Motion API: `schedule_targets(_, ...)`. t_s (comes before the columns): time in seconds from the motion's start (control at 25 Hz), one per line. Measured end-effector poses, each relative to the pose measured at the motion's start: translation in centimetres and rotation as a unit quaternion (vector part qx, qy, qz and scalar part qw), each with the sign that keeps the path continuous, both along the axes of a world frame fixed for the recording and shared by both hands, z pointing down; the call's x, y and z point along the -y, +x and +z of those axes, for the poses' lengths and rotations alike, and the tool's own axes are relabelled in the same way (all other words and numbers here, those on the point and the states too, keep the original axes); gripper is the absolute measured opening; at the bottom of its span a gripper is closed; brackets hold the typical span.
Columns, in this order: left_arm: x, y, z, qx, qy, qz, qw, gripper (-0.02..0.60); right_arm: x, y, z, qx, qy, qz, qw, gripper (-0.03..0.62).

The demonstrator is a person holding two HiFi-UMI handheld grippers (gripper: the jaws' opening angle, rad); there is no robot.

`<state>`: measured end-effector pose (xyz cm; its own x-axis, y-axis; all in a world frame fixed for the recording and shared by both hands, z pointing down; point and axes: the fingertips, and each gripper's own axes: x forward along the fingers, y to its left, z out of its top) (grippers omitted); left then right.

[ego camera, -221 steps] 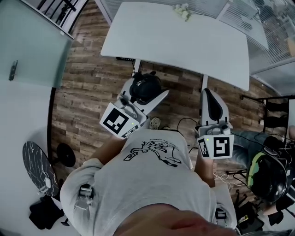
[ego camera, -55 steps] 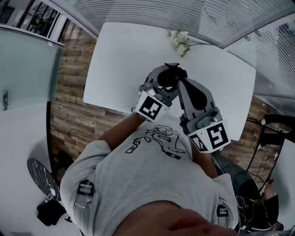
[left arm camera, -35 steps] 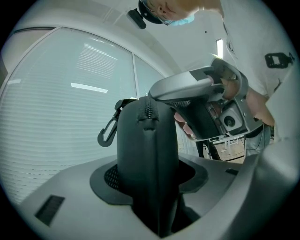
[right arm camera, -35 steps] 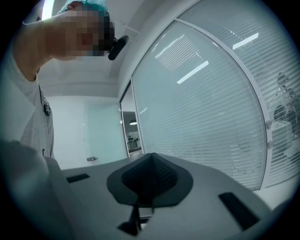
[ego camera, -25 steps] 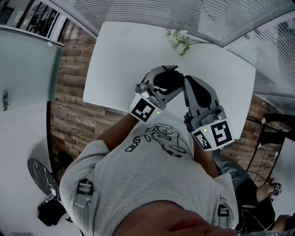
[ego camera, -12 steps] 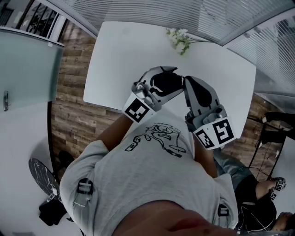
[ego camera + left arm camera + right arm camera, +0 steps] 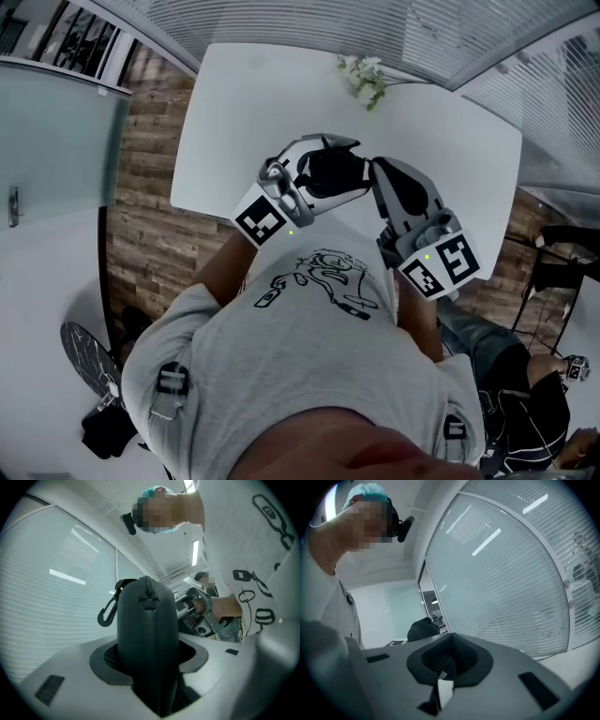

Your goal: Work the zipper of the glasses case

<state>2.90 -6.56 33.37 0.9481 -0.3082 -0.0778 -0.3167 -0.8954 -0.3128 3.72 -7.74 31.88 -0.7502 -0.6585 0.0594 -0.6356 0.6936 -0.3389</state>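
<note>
- The left tool (image 7: 345,169) pinches the black glasses case (image 7: 147,625) between its two jaws; the case fills the gap and the pads press on both of its flanks.
- In the left gripper view the case stands upright out of the jaws, rounded end up, with the zipper (image 7: 149,588) running over the top along its middle line.
- A dark snap hook (image 7: 108,613) hangs off the case's upper left side.
- In the head view the case is held in the air above the near edge of the white worktop (image 7: 244,112), in front of the person's chest.
- The right tool (image 7: 451,644) has its jaws pressed together, and nothing shows between the pads.
- Its tip (image 7: 375,169) sits just beside the right end of the case; whether it touches the case cannot be told.
- In the right gripper view a dark rounded shape, apparently the case, shows past the left jaw.
- The left gripper view shows the right tool beyond the case, with the person's hand (image 7: 227,609) on its handle.
- A small bunch of white flowers (image 7: 366,80) lies at the far edge of the worktop, well apart from both tools.
- The person wears a grey printed T-shirt (image 7: 309,366).
</note>
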Motion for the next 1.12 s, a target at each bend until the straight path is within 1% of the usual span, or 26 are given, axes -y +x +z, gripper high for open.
schedule_targets(0.32, -1.0, -0.3, -0.9, -0.017, -0.008, 0.041, 0.999, 0.245, -0.3, 0.0, 0.9, 0.007, -0.013, -0.019, 1.0, 0.005)
schedule_targets(0.44, -1.1, -0.3, -1.0, -0.025, -0.019, 0.054, 0.998, 0.245, -0.3, 0.0, 1.0, 0.009, -0.015, -0.026, 1.0, 0.005)
schedule_targets(0.6, -1.1, -0.4, -1.2, -0.029, -0.026, 0.06, 0.9974, 0.245, -0.3, -0.1, 1.0, 0.013, -0.018, -0.035, 0.999, 0.005)
schedule_targets(0.72, -1.2, -0.6, -1.4, -0.04, -0.031, 0.066, 0.9965, 0.245, -0.3, -0.1, 1.4, 0.012, -0.022, -0.039, 0.999, 0.005)
schedule_targets(0.92, -1.4, -0.7, -2.3, -0.054, -0.033, 0.073, 0.9953, 0.245, -0.2, -0.1, 2.0, 0.008, -0.03, -0.04, 0.999, 0.005)
schedule_targets(1.12, -1.2, -0.6, -2.9, -0.059, -0.031, 0.08, 0.9946, 0.246, 0.2, 0.0, 3.0, 0.005, -0.04, -0.041, 0.998, 0.005)
